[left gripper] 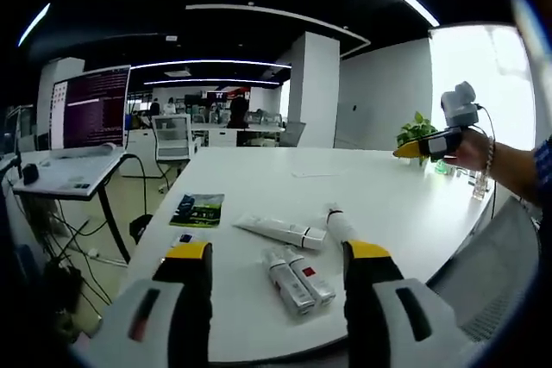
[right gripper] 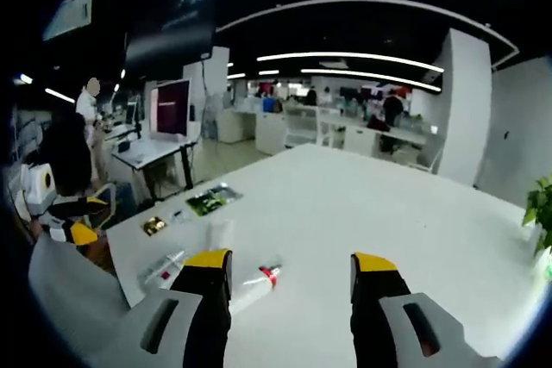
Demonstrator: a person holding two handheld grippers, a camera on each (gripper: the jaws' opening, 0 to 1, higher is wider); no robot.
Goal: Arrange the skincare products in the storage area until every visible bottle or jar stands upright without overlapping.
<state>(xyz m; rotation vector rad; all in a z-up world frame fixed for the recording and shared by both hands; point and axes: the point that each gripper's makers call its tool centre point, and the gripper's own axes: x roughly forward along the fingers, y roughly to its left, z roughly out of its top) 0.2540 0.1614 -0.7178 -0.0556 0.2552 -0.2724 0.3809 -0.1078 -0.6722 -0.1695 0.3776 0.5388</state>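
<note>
Nothing stands upright yet: in the left gripper view the skincare products lie flat on the white table (left gripper: 285, 170), a long tube (left gripper: 280, 231) lying crosswise, a white bottle (left gripper: 339, 223) to its right, and a pair of tubes (left gripper: 298, 279) side by side nearer the camera, just between the jaws. A green leaflet (left gripper: 197, 209) sits to the left of them. The main risk, as I judge it, is with that near pair: they lie touching, so closing on one could nudge or roll the other toward the near table edge; the tubes also look slim and top-heavy for standing on their caps, and may topple if released tilted. The left tool (left gripper: 278, 256) has its jaws wide apart, holding nothing and touching nothing, hovering above the near pair. The right tool (right gripper: 291, 265) is likewise spread open and empty; in the right gripper view a tube with a red band (right gripper: 255, 287) lies on the table between its jaws, partly hidden behind the left one, with another tube (right gripper: 163, 268) further left. In the left gripper view the right tool also shows far right, held up in a hand (left gripper: 473, 149) near a plant (left gripper: 417, 134).
</note>
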